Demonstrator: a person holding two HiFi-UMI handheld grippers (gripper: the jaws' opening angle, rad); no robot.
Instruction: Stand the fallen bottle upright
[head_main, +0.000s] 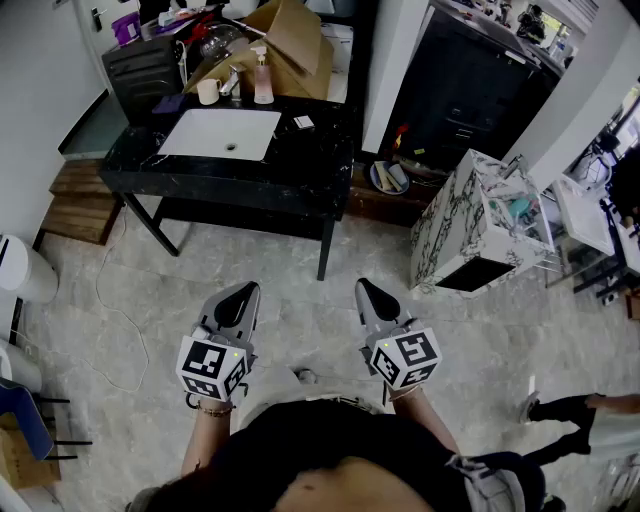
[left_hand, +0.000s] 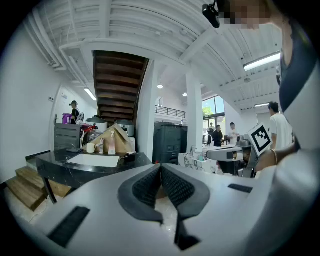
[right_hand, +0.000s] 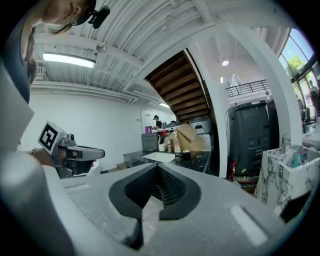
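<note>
Open-plan loft workspace: black marble sink table (head_main: 322, 152), cardboard boxes (head_main: 295, 35), wooden staircase (left_hand: 119, 80) overhead.

A bystander's legs (head_main: 575, 410) run off the right edge.

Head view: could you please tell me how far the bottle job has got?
Done: nothing visible. In hand: nothing; left claw and right claw are shut, empty, short of the black table. Left: everything; its pump bottle stands upright, no fallen one discernible.

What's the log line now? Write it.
left gripper: shut, empty | right gripper: shut, empty | black table: ahead, not reached | task: not begun
</note>
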